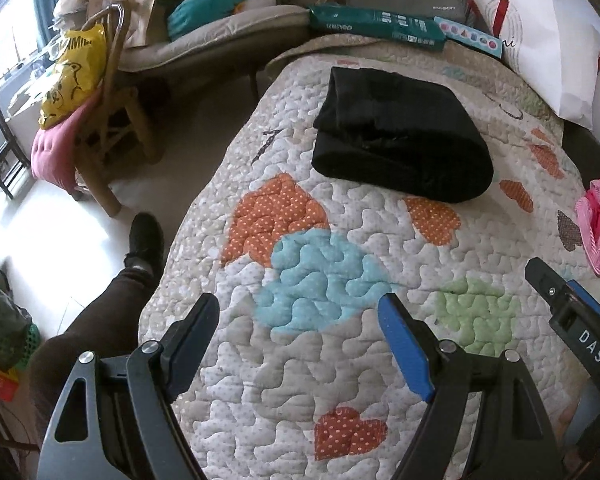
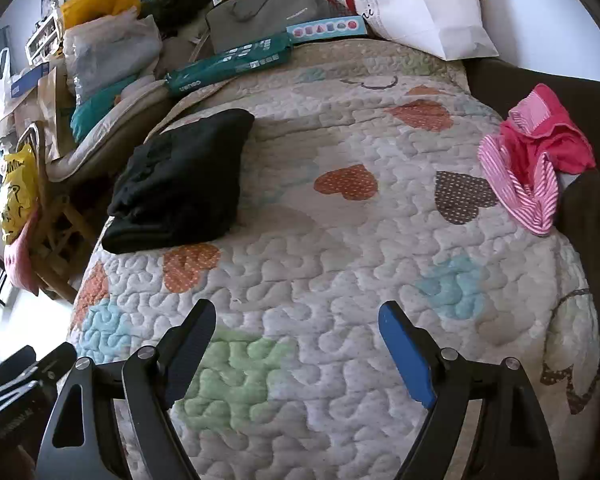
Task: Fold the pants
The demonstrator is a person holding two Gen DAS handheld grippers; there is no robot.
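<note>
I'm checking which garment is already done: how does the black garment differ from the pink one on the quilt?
The black garment lies folded into a compact, flat-sided bundle; the pink garment lies crumpled and spread open. The black one is plain and dark; the pink one shows a striped part beside solid pink. The black one sits toward the quilt's left edge, the pink one at its right edge. Both rest untouched, with both grippers open and empty.

The black soft-fabric pants [image 1: 400, 140] lie folded into a compact, thick, roughly rectangular bundle, resting flat on the quilt. In the left wrist view they sit in the upper middle of the frame, a rounded fold edge toward the lower right. In the right wrist view the same bundle [image 2: 184, 184] sits at left of centre, layered edges showing along its lower left side.
</note>
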